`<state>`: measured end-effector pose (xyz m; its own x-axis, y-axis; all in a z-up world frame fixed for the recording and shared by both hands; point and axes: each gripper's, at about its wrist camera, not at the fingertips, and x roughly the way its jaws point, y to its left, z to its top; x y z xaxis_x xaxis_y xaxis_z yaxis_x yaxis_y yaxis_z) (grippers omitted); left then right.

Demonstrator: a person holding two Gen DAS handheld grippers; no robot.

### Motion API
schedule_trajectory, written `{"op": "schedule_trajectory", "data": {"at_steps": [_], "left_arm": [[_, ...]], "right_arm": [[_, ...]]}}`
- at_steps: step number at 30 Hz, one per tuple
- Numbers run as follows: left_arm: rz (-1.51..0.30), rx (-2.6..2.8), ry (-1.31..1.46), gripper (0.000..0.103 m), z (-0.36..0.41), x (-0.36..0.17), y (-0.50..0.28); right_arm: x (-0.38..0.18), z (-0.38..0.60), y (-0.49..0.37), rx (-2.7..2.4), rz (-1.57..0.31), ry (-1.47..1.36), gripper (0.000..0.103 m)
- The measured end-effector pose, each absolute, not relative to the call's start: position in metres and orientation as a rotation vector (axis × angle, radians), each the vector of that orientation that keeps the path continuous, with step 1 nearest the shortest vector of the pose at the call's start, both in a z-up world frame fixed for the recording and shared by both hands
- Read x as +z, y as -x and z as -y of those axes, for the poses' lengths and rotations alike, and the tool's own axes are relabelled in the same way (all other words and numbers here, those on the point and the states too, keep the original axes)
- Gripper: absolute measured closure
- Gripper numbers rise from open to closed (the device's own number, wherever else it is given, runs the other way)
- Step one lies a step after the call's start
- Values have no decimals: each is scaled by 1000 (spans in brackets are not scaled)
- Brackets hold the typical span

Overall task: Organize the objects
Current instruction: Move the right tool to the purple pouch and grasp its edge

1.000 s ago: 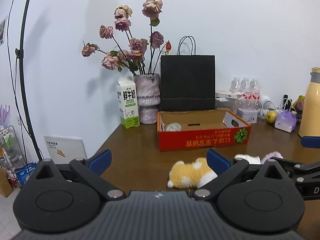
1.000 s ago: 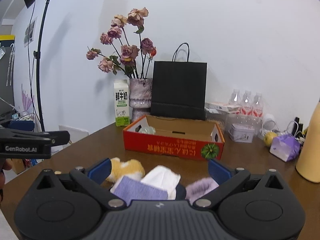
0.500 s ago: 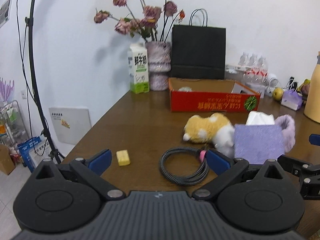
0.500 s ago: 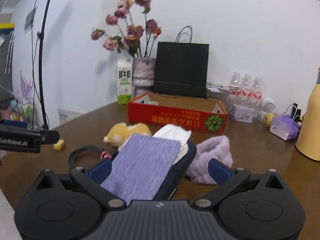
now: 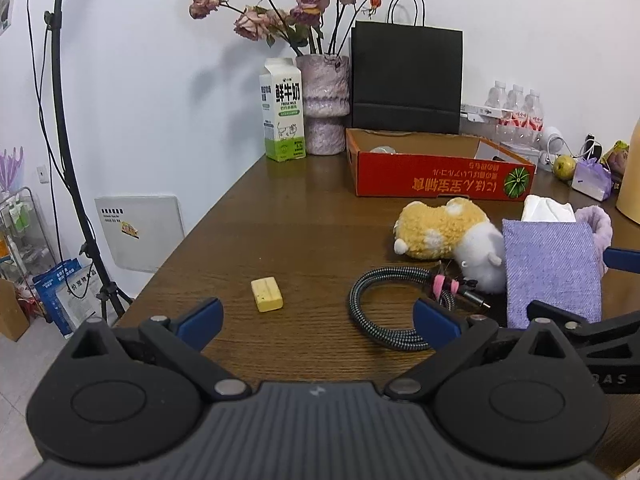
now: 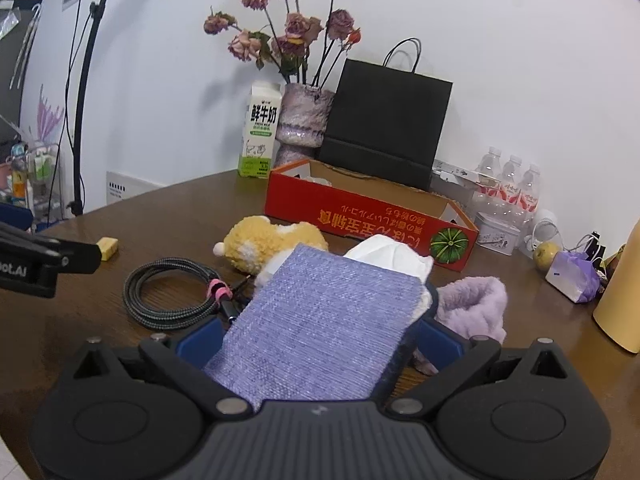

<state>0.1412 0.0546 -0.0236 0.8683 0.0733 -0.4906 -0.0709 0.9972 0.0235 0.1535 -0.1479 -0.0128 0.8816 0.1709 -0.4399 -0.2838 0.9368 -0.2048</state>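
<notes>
A purple fabric tissue box (image 6: pixel 324 320) with white tissue sticking out lies between the fingers of my right gripper (image 6: pixel 320 340), which is open around it; it also shows in the left wrist view (image 5: pixel 552 268). My left gripper (image 5: pixel 316 316) is open and empty above the table, between a yellow eraser (image 5: pixel 267 299) and a coiled braided cable (image 5: pixel 388 312). An orange-and-white plush toy (image 5: pixel 440 232) and a purple fluffy headband (image 6: pixel 476 304) lie beside the tissue box. A red cardboard tray (image 5: pixel 436 176) stands behind them.
At the back stand a milk carton (image 5: pixel 282 112), a vase of dried roses (image 5: pixel 322 100), a black paper bag (image 5: pixel 406 80) and water bottles (image 5: pixel 516 110). A yellow flask (image 6: pixel 620 296), a purple packet (image 6: pixel 574 276) and a fruit (image 6: pixel 546 254) are at the right. The table's left edge (image 5: pixel 176 248) is near.
Both grippers have pulled back and tilted down toward the table. The tissue box now sits between my right gripper's fingers, and the cable and eraser have come into view.
</notes>
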Motion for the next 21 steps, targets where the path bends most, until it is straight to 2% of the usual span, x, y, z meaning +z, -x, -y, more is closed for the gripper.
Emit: {"op": "schedule_trajectory", "data": {"at_steps": [11, 13, 19, 21], "left_arm": [[-548, 55, 4, 0, -58, -32, -148], [-551, 57, 5, 0, -58, -33, -148], [-560, 58, 3, 0, -59, -34, -150], [-564, 62, -4, 0, -61, -34, -151]], "right_arm": [[-34, 124, -160, 184, -451, 389, 1], [-36, 123, -157, 180, -437, 408, 7], [-33, 125, -151, 175, -405, 422, 38], [-30, 128, -149, 186, -396, 412, 56]]}}
